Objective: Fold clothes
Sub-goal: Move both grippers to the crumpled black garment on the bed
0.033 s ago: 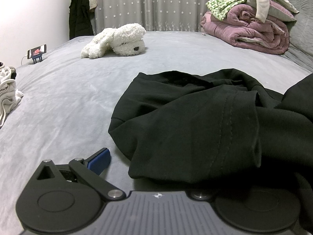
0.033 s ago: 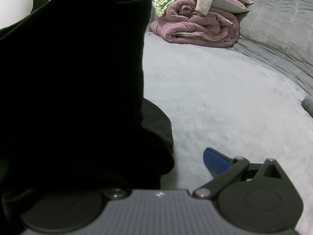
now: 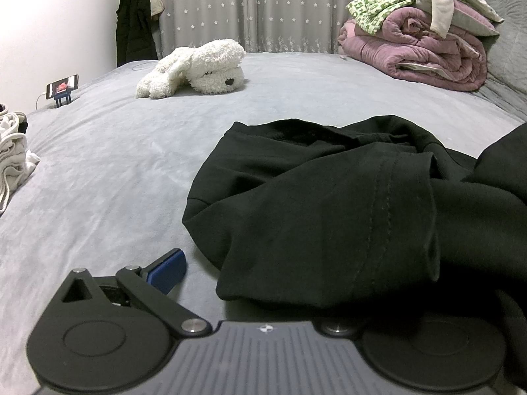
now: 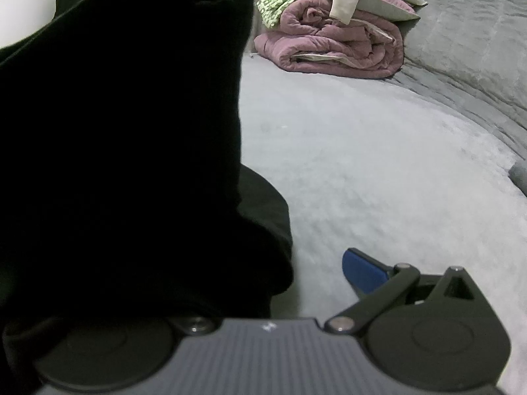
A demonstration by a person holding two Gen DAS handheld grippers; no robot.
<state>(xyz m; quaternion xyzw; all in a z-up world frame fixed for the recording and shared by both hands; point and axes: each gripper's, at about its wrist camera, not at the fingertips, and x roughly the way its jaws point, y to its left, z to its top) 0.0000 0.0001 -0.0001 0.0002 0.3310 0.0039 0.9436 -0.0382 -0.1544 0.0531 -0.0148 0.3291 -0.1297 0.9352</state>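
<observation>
Nothing has moved; black garment [image 3: 329, 204] hides each gripper's second finger, grip unclear; plush dog [image 3: 197, 65] left-view only.

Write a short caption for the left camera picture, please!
A crumpled black garment lies on a grey bed, with a white plush dog behind.

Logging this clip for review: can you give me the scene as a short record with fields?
surface: grey bed cover
garment: black garment, crumpled on the bed, part draped over each claw
left claw: one blue finger visible, other hidden under cloth; state unclear
right claw: one blue finger visible, other hidden; state unclear
background: white plush dog, rolled mauve quilt, phone on a stand
</observation>
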